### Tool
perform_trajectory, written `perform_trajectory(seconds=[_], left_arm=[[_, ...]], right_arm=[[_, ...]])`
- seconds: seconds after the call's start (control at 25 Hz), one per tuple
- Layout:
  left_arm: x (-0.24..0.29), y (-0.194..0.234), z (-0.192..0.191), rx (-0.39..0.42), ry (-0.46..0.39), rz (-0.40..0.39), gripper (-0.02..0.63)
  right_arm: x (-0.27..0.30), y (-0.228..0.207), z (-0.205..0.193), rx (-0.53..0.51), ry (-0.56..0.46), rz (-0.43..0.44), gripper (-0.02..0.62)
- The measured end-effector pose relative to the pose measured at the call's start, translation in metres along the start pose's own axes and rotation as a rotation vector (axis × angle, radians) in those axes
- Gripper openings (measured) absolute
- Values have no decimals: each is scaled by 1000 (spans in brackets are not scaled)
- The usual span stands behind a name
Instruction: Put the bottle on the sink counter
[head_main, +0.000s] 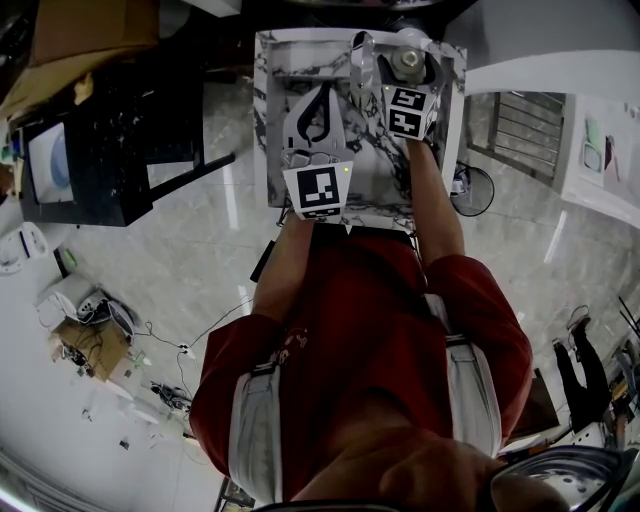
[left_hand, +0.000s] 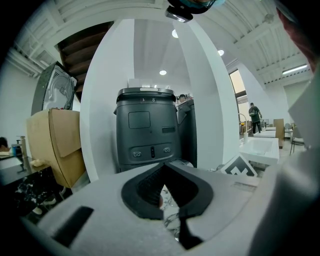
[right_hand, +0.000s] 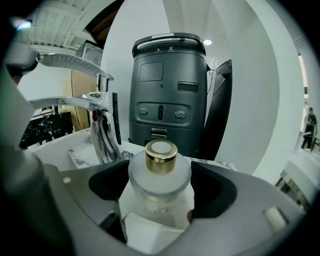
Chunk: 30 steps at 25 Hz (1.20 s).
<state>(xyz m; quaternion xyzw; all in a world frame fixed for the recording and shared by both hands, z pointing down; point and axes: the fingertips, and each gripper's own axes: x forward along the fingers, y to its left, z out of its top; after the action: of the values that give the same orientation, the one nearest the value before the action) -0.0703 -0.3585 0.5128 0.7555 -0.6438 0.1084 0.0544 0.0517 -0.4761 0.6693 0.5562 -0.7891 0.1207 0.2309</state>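
You stand at a white marble-patterned surface (head_main: 262, 120) with a sink set in it, over a pale glossy floor (head_main: 190, 260). Beyond it a dark grey machine (right_hand: 169, 90) stands between white pillars, and a cardboard box (left_hand: 52, 142) shows off to the left.

The bottle (right_hand: 160, 175), frosted with a gold cap, stands upright on the surface at its far right corner, just right of the chrome tap (right_hand: 95, 100). Your right gripper (right_hand: 159, 187) reaches over that corner with its jaws spread wide. The bottle stands between them, one dark pad close on each side of its shoulders, and its base rests on the marble. From above, the same gripper's marker cube lies just on the near side of the bottle (head_main: 409, 60).

Your left gripper (left_hand: 165, 164) is held over the near left part of the surface, pointing towards the far side. Its jaws are together, the tips meeting and nothing between them; only a patch of veined marble shows through the opening behind the tips.
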Motion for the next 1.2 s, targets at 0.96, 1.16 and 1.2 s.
perform_trajectory(seconds=[0.96,1.16,1.2], left_arm=[[-42,-15,19,6,-64,-21,-6],[-49,-17,28,7,-89,-33,-6],[-51,-17,29,8,-93,-35,-6]], right_arm=[[-64,8,-3,-24,-34,-11,392],[-88,12,5,-13,-59,-12,392],[-94,14,6,-13,-64,-11,391]])
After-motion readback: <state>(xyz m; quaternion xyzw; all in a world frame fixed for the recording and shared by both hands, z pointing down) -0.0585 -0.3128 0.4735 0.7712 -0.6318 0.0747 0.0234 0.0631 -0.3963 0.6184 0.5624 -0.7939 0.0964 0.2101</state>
